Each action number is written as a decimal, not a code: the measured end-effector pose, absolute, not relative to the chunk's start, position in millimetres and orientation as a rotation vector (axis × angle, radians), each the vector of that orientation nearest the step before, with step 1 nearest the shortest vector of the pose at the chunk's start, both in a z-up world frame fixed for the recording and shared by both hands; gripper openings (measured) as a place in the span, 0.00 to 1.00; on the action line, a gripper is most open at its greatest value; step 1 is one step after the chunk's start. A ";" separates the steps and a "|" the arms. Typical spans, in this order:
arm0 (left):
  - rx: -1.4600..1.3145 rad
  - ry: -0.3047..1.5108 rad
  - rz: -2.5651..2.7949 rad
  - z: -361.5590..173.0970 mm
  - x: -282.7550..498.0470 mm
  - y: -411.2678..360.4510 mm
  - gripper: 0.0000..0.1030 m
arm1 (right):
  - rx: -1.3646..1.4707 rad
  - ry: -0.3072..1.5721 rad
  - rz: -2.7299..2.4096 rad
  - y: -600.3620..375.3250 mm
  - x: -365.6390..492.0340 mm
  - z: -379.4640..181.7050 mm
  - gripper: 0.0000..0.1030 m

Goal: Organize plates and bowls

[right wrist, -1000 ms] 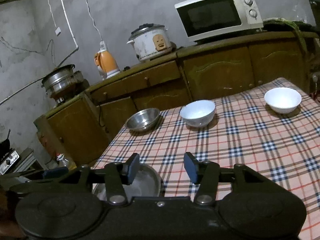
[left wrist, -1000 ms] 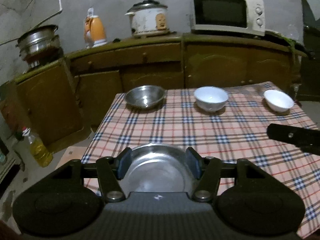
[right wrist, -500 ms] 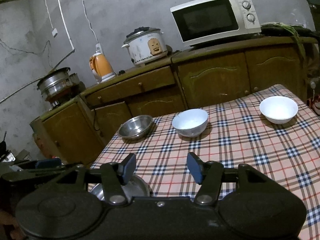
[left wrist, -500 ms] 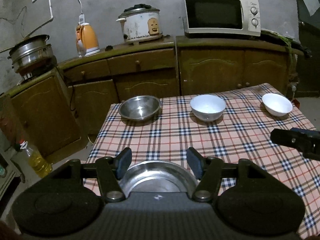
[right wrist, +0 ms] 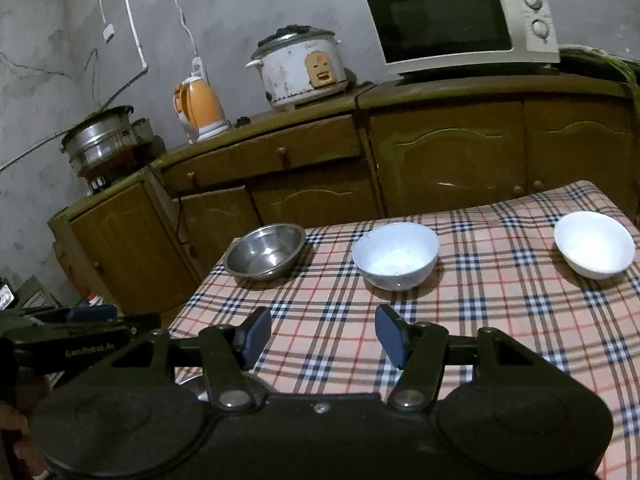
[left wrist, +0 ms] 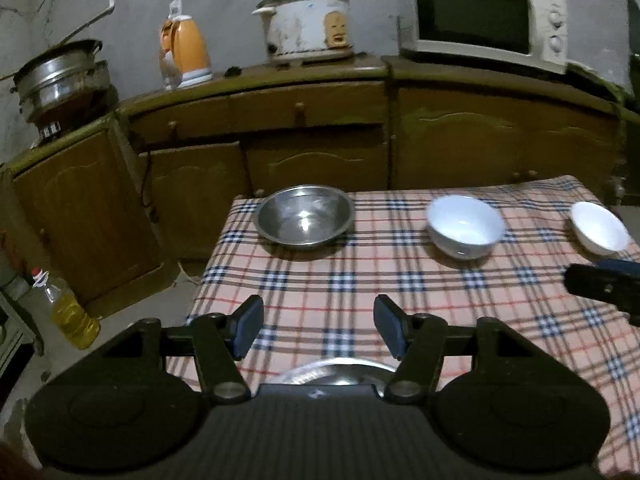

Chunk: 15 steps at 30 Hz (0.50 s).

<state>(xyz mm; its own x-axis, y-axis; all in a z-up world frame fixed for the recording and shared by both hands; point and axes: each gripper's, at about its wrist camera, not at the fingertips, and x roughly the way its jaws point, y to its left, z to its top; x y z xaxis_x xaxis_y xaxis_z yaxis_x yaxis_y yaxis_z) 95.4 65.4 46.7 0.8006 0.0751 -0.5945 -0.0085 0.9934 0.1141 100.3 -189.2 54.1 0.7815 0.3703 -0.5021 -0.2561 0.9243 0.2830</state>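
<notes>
Both fingers (left wrist: 249, 330) of left gripper (left wrist: 318, 330) spread (nothing held); steel plate (left wrist: 336, 372) below, behind tips.

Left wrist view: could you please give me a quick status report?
Left gripper open, empty, above the near steel plate. Right gripper open, empty. Steel bowl and two white bowls apart. Nothing blocking.

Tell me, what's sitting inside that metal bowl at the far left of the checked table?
Nothing shows inside the steel bowl: only bare metal and a glint of light. From the right wrist view its near wall hides part of the bottom.
</notes>
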 end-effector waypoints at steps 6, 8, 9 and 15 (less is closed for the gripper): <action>0.086 0.661 0.098 38.0 144.8 92.8 0.61 | 0.183 0.609 0.351 -173.0 152.6 43.2 0.69; 0.076 0.668 0.117 34.7 161.9 103.7 0.61 | 0.184 0.623 0.362 -165.6 172.1 39.6 0.69; 0.067 0.674 0.124 32.7 170.8 110.0 0.61 | 0.180 0.630 0.369 -161.0 182.8 37.7 0.69; 0.052 0.682 0.169 19.5 220.3 142.1 0.61 | 0.140 0.660 0.402 -128.1 240.4 25.7 0.69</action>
